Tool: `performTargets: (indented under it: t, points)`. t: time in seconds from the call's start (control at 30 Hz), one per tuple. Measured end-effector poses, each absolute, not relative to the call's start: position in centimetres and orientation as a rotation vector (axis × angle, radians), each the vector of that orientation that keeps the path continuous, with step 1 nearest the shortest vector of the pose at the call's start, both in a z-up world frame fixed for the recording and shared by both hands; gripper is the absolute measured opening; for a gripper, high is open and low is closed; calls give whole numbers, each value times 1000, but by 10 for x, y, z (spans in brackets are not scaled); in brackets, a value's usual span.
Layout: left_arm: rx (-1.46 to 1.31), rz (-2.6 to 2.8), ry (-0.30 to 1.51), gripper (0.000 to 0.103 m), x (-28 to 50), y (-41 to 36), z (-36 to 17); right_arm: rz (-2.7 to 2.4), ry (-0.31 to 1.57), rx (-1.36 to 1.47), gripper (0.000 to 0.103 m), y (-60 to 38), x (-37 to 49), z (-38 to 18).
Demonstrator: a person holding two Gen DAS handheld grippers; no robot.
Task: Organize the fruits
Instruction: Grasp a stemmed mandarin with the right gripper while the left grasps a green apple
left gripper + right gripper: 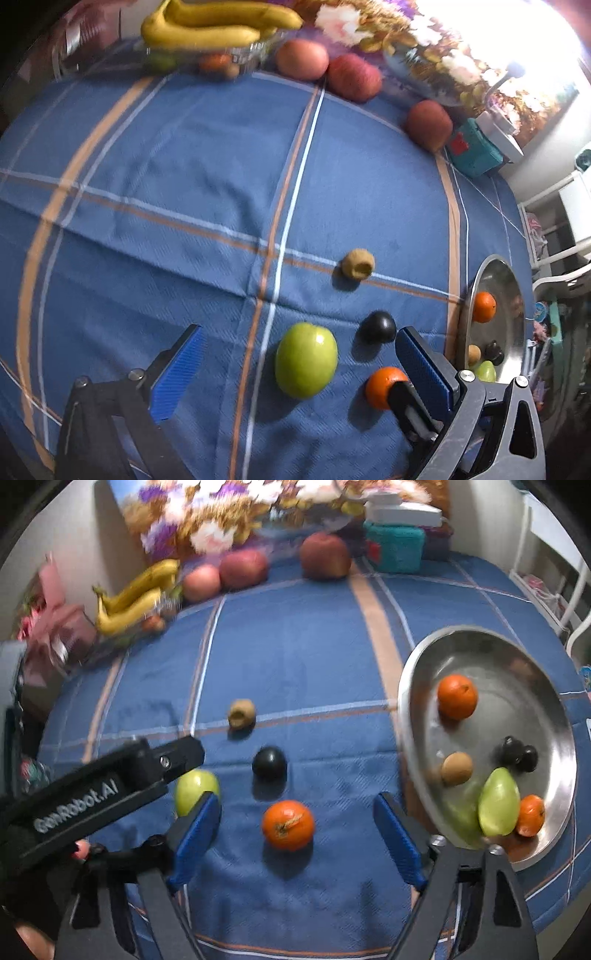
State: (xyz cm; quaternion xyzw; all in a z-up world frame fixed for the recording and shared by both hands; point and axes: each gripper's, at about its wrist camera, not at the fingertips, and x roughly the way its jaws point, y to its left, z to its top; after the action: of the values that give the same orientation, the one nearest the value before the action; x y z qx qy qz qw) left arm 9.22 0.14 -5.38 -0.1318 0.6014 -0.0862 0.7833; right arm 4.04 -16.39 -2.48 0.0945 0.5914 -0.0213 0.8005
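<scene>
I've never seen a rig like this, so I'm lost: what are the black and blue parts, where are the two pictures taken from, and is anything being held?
A person holds a hand-held gripper in each hand, each with a camera looking along its blue fingers. One picture is from the left hand-held gripper, the other from the right hand-held gripper. Both are open and hold nothing. On the blue cloth lie a green apple, an orange, a dark plum and a brown kiwi. A metal bowl already holds more fruit.
</scene>
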Motion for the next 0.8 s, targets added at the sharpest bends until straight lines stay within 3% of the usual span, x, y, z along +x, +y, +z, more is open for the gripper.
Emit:
performTargets:
  t: [0.37, 0.5, 0.57, 0.63, 0.8]
  points:
    - [-316, -230, 1408, 92, 87, -5, -77, -31, 1363, 227, 44, -161, 41, -53]
    - [-332, -258, 1413, 74, 88, -18, -78, -13, 1359, 216, 37, -156, 43, -52]
    - [-337, -259, 1418, 56, 89, -21, -79, -10, 1357, 206, 36, -153, 45, -52]
    - [-337, -251, 1416, 45, 88, -22, -78, 1, 1353, 212, 36, -153, 44, -51]
    - [-339, -258, 1393, 43, 87, -22, -70, 14, 1324, 227, 36, -154, 43, -41]
